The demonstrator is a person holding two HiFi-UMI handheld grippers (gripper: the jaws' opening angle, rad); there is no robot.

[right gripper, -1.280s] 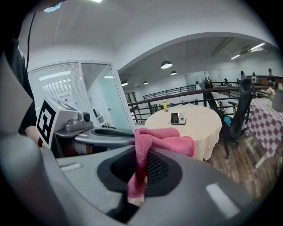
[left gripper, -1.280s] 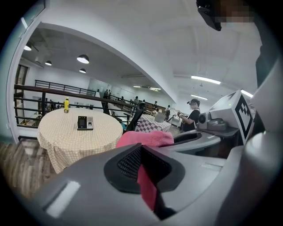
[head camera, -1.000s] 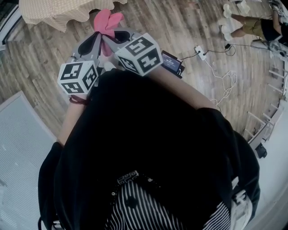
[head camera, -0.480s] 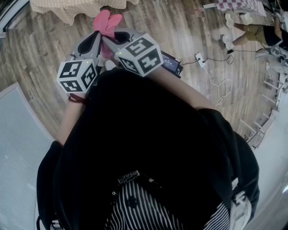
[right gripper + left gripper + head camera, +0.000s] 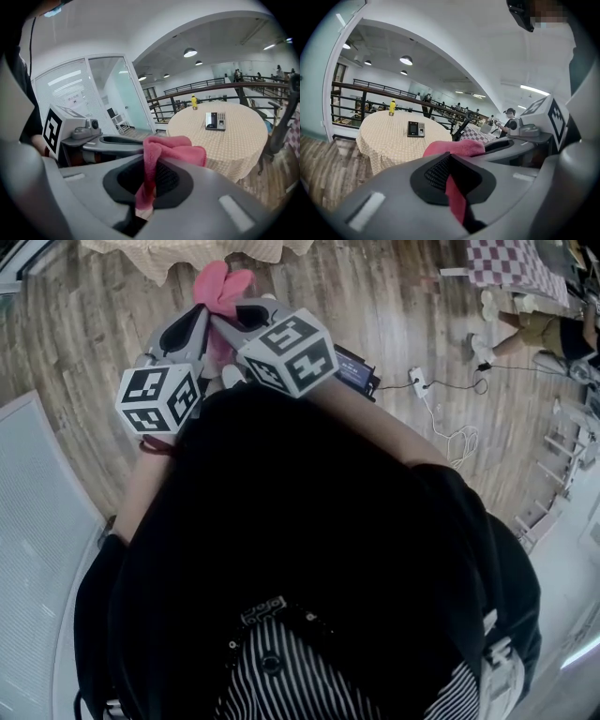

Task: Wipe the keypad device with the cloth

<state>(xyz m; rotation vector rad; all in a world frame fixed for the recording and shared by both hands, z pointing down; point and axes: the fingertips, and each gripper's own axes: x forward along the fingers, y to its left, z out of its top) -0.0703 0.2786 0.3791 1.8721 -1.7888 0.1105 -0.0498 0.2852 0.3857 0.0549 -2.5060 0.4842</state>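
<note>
A pink cloth point(image 5: 220, 289) is held up in front of the person's body, pinched by both grippers at once. The left gripper point(image 5: 199, 322) and the right gripper point(image 5: 228, 321) meet tip to tip there, each shut on the cloth. In the left gripper view the cloth point(image 5: 454, 147) runs down between the jaws of the left gripper point(image 5: 452, 187). The right gripper view shows the cloth point(image 5: 173, 150) bunched over the right gripper point(image 5: 146, 187). The keypad device point(image 5: 416, 129) point(image 5: 215, 121) lies far off on a round table point(image 5: 384, 140) point(image 5: 234, 140) with a beige checked cover.
A yellow bottle point(image 5: 194, 101) stands on the round table's far side. On the wooden floor lie a dark box point(image 5: 356, 369) and a power strip with cable point(image 5: 419, 381). A chair point(image 5: 281, 126) stands by the table, a glass partition point(image 5: 93, 93) at left. People sit in the distance.
The head view has drifted: the floor, the cable and the seated person slide downward, and a checked table comes in at top right. Both grippers stay together on the cloth.
</note>
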